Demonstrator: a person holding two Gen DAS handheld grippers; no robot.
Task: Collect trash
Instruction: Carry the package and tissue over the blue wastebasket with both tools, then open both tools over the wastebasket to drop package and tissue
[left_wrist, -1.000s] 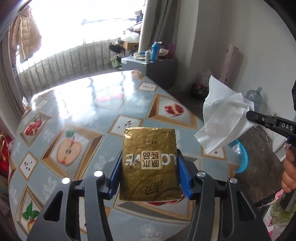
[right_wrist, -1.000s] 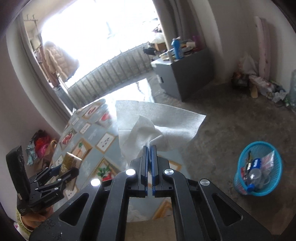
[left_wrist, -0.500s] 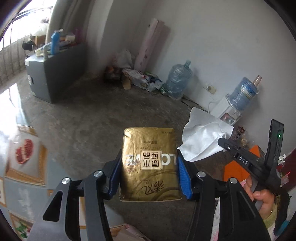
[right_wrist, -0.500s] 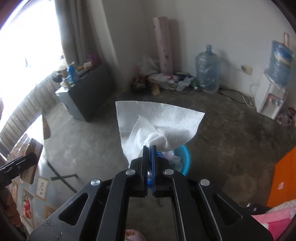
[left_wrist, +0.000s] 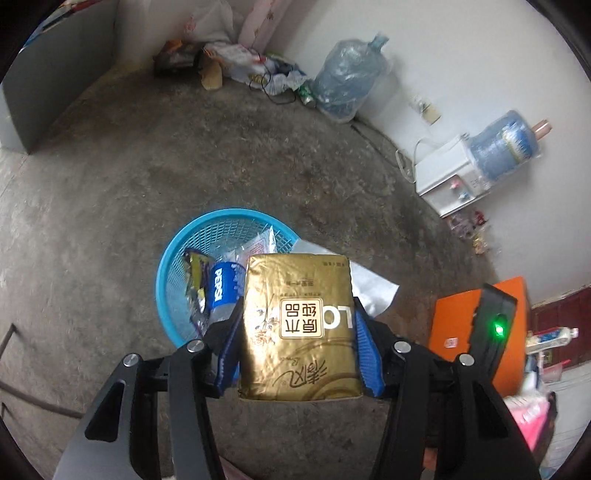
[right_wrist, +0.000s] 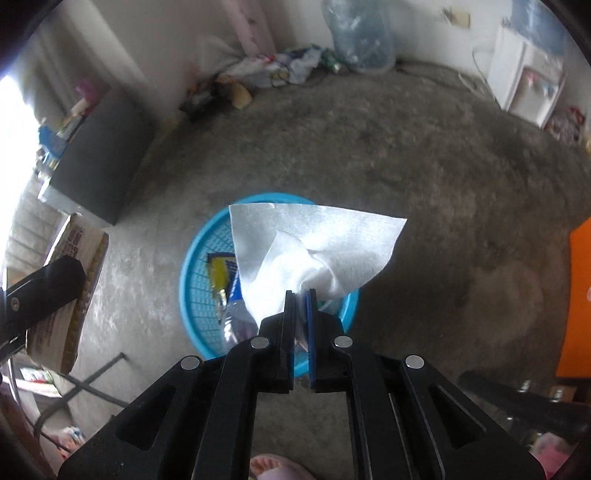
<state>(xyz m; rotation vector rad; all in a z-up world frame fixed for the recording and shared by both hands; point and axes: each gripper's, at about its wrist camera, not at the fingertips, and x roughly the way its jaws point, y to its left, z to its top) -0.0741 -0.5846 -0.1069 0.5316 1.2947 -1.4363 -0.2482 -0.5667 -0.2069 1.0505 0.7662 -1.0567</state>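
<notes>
In the left wrist view my left gripper (left_wrist: 297, 314) is shut on a gold tissue pack (left_wrist: 299, 332), held over the near right side of a blue mesh basket (left_wrist: 173, 258) on the concrete floor. Inside the basket lie a Pepsi bottle (left_wrist: 221, 288) and wrappers. In the right wrist view my right gripper (right_wrist: 300, 295) hangs over the same basket (right_wrist: 192, 266). Its jaws are opening, a narrow gap shows between them, and a white tissue (right_wrist: 317, 240) sits loosely at their tips. The tissue (left_wrist: 373, 288) also shows behind the pack.
Water jugs (left_wrist: 347, 81) and a white dispenser (left_wrist: 450, 181) stand along the far wall beside a litter pile (left_wrist: 236, 62). An orange box (left_wrist: 454, 325) is at the right, a grey cabinet (right_wrist: 99, 170) at the left. Metal legs (right_wrist: 92, 380) cross the near left floor.
Both grippers swung from the table down over the blue basket. The right jaws, shut on the tissue before, now show a gap. The left still grips the gold pack.
</notes>
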